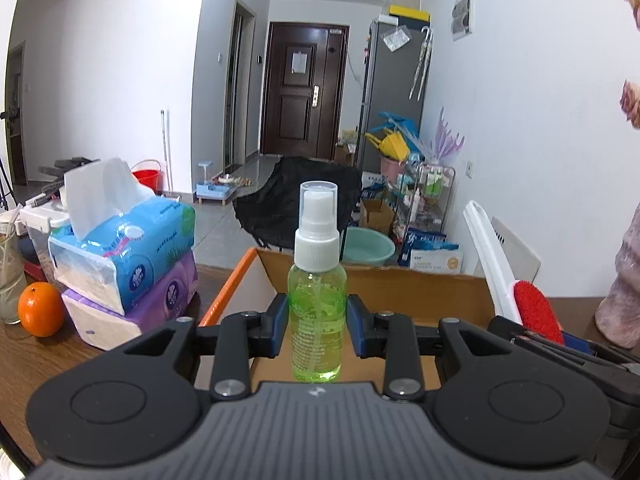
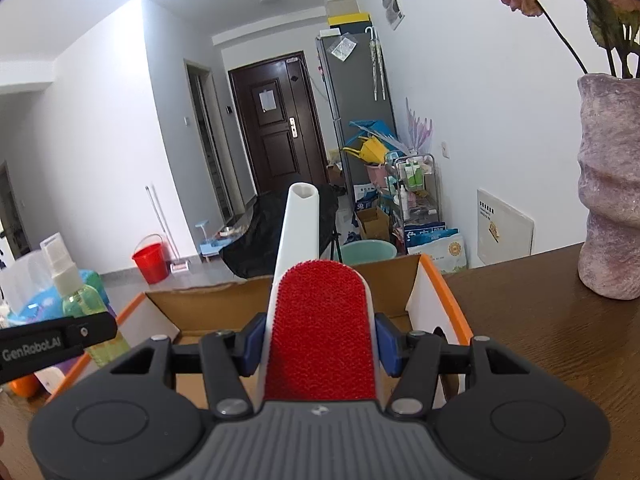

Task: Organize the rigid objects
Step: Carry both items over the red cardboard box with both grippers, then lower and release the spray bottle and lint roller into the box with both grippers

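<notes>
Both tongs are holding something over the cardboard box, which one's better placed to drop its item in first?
Probably the left tongs: their upright spray bottle hangs over the cardboard box; the right tongs' long lint brush needs tilting.

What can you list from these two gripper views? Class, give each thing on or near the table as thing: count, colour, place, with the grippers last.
spray bottle: one, green liquid, white cap, upright between the left gripper's pads, over the box
lint brush: one, red pad, white handle, between the right gripper's pads, over the box
cardboard box: one, brown with orange edge, open on the table
tissue packs: two, blue on purple, stacked left of the box
orange: one, orange, table's left side
vase: one, mauve, holding dried flowers, right of the box
table: one, dark wood
left gripper: one, black, shut on the bottle
right gripper: one, black, shut on the brush
</notes>
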Available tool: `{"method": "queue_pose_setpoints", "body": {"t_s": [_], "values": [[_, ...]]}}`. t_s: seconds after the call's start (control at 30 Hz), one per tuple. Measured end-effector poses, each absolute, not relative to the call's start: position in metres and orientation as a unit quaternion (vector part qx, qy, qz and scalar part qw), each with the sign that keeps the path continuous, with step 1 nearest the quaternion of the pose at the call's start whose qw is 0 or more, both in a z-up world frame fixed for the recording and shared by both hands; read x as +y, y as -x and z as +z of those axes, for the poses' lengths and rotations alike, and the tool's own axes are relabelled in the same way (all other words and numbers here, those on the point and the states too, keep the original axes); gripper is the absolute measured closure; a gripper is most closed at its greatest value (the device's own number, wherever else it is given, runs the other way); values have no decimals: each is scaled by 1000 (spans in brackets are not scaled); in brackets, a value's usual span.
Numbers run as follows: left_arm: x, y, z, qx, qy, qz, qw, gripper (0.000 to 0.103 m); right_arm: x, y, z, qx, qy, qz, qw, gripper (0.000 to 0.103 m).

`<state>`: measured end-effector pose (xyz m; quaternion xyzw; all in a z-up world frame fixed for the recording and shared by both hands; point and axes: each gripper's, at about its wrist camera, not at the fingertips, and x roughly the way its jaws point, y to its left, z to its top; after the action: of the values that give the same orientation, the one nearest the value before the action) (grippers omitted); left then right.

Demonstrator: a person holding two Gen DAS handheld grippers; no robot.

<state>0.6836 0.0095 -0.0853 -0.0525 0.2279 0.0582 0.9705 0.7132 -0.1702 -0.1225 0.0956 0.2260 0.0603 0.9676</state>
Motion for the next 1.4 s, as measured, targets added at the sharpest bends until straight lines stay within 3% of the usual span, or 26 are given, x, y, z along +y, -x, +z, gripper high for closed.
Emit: {"method": "queue_pose_setpoints", "body": {"t_s": [0.07, 0.1, 0.13, 0.2, 0.27, 0.4, 1.4], "values": [[9, -683, -86, 229, 48, 55, 971, 69, -171, -714, -122, 230, -96, 59, 967, 46], [9, -681, -85, 226, 44, 55, 971, 57, -172, -714, -121, 231, -98, 59, 966, 45], [9, -680, -83, 226, 42, 57, 972, 32, -172, -713, -119, 227, -99, 56, 967, 41], [8, -675, -80, 215, 32, 75, 973, 8, -172, -709, -114, 218, -96, 50, 970, 15], [8, -672, -77, 207, 24, 96, 973, 1, -173, -705, -111, 208, -89, 43, 973, 9], [17, -671, -75, 213, 45, 109, 970, 0, -174, -703, -108, 205, -87, 39, 974, 0], [15, -626, -59, 252, 29, 104, 962, 0, -173, -641, -73, 243, -33, 57, 968, 0]]}}
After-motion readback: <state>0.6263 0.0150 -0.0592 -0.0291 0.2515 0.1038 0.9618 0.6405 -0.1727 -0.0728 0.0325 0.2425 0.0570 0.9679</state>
